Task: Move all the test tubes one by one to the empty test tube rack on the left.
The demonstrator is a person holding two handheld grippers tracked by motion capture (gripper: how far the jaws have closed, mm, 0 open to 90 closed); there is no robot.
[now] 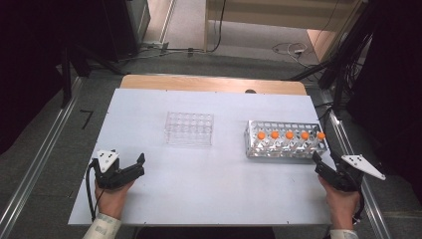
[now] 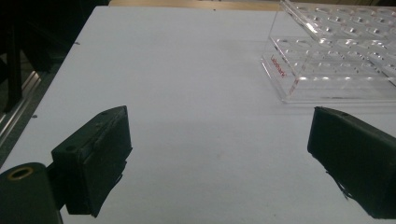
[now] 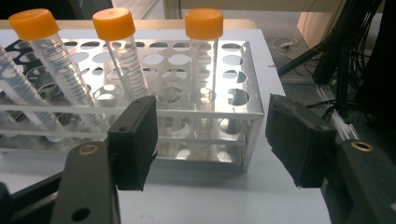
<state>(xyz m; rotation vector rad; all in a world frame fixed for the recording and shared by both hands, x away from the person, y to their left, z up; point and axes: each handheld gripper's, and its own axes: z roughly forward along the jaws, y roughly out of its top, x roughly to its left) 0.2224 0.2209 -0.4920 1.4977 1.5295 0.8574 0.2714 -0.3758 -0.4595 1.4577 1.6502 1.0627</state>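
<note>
- Right gripper (image 3: 210,140), jaws wide and empty, faces the metal rack (image 1: 286,144); the nearest orange-capped tube (image 3: 203,60) looks like its pick.
- Left gripper (image 2: 219,158), also wide and empty, waits near the clear rack (image 1: 189,128).
- Next: close in around that tube.

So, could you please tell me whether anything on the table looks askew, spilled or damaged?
Nothing is spilled or broken. The one oddity: in the metal rack, two orange-capped clear tubes lean left, while the rightmost tube stands upright. The clear plastic rack sits empty and square. Both grippers are open.

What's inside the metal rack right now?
The metal rack holds five orange-capped tubes in one row along its near side; other holes look empty. Tube contents cannot be made out.
</note>
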